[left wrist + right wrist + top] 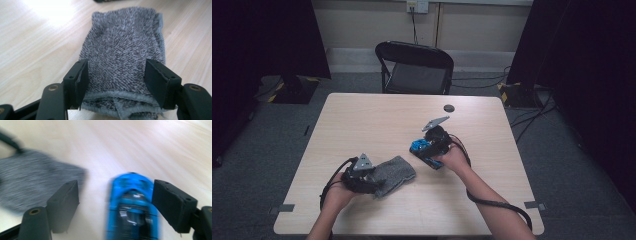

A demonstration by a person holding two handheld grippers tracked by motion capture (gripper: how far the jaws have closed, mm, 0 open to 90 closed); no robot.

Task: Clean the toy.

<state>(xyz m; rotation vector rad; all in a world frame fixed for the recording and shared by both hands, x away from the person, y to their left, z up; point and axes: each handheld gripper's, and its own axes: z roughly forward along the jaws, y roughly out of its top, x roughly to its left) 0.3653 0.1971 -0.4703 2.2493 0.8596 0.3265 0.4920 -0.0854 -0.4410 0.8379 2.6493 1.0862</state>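
Jaws apart on left gripper point(116, 82), straddling folded grey fuzzy cloth point(125, 52); apart on right gripper point(116, 202), blurred blue toy car point(132, 205) between, cut off below.

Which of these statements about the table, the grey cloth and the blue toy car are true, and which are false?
1. The grey cloth lies folded on the table. True.
2. The blue toy car sits between the jaws of the right tool. True.
3. The left tool is over the blue toy car. False: its jaws straddle the grey cloth.
4. A red chair stands behind the table. False: the chair is black.
5. A small dark disc lies near the table's far edge. True.
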